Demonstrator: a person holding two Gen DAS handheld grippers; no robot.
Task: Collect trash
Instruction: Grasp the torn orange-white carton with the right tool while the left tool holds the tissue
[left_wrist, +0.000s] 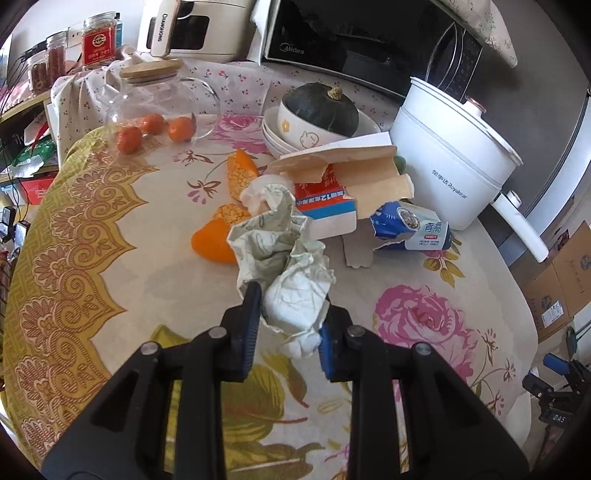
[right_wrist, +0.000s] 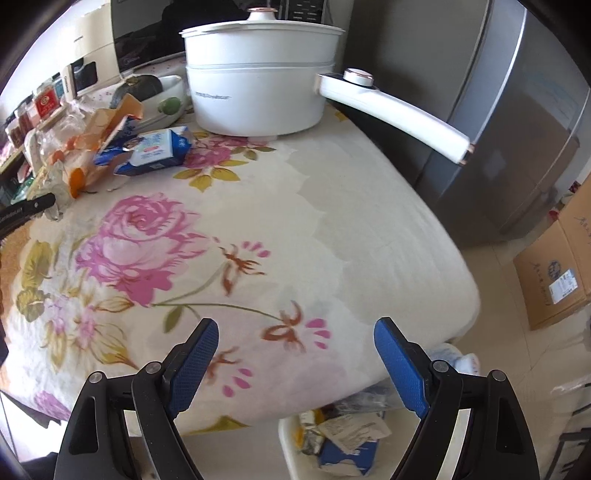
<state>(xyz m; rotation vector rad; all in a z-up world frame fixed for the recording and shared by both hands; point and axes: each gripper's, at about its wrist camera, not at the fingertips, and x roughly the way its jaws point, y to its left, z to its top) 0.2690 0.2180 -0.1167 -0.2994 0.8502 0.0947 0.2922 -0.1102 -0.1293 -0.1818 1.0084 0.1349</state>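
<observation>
Paper wad (left_wrist: 284, 269): pinched at its near end between my left gripper (left_wrist: 288, 317) pads, on the flowered tablecloth (left_wrist: 122, 284).
Lie: long axis runs away from me toward the orange peel (left_wrist: 213, 242) and torn carton (left_wrist: 328, 199).
Grip: squeeze firmly, lift straight so trailing folds clear.
Right gripper (right_wrist: 295, 363): fingers spread, empty, above the bin (right_wrist: 291, 448).

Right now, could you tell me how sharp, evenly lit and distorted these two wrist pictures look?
Left wrist view: sharp on the crumpled white paper tissue, daylight is soft, and the black microwave oven bows with the fisheye. Right wrist view: the floral tablecloth is slightly smeared, the grey refrigerator bends, and all corners are black.
</observation>
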